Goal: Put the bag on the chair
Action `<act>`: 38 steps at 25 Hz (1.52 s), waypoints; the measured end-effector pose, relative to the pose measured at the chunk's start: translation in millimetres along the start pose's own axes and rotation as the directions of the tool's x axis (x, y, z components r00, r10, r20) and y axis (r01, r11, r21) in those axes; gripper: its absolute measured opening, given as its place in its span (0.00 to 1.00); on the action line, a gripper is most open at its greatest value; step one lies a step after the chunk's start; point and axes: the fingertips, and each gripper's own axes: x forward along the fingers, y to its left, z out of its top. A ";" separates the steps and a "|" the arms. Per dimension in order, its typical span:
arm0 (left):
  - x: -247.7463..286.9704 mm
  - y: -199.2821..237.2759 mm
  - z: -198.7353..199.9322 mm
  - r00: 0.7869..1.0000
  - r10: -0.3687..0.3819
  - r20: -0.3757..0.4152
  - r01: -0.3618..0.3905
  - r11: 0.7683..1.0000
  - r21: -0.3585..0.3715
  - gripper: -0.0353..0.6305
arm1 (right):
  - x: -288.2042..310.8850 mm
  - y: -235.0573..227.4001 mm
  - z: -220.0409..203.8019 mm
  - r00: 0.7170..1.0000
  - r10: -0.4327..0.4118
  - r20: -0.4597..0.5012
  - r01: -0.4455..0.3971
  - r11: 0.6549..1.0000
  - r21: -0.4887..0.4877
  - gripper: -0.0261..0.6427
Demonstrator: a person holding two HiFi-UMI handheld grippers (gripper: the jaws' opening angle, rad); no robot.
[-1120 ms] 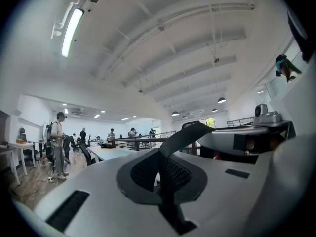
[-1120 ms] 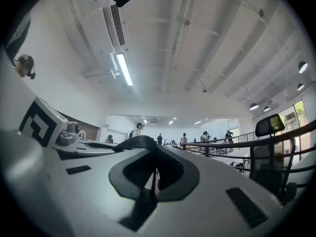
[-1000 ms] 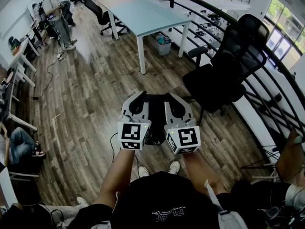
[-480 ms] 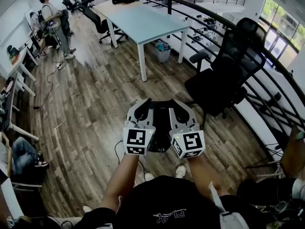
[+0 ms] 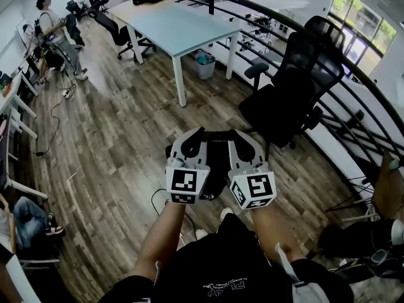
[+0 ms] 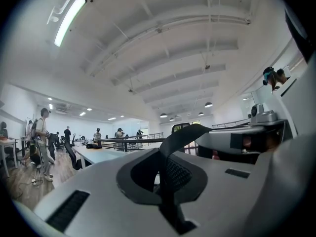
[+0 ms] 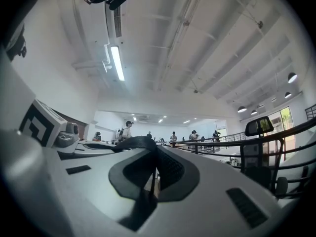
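Note:
A black bag [image 5: 214, 169] hangs over the wooden floor between my two grippers, carried by its strap [image 5: 218, 134]. My left gripper [image 5: 196, 135] is shut on the strap [image 6: 183, 134], which arches up out of the closed jaws in the left gripper view. My right gripper [image 5: 238, 135] is also shut on the strap [image 7: 132, 142], just to the right of the left one. Both grippers [image 6: 165, 169] [image 7: 152, 174] point upward and forward. The black office chair [image 5: 287, 96] stands ahead to the right, its seat bare, a step or so from the bag.
A light blue table [image 5: 180, 25] stands ahead to the left, with a bin [image 5: 203, 64] beneath its far side. A dark curved railing [image 5: 353, 74] runs behind the chair. A person [image 5: 52, 30] stands far left. A cable [image 5: 158, 201] lies by my feet.
Both grippers and the bag have drifted slightly right in the head view and the view has advanced along the floor toward the chair. Both grips stay the same.

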 end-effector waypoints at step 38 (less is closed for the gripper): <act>316.9 -52.7 -3.7 0.984 -0.177 -0.032 0.177 0.984 0.000 0.07 | 133.5 -269.3 -16.0 0.990 -0.141 -0.020 0.141 0.990 0.015 0.07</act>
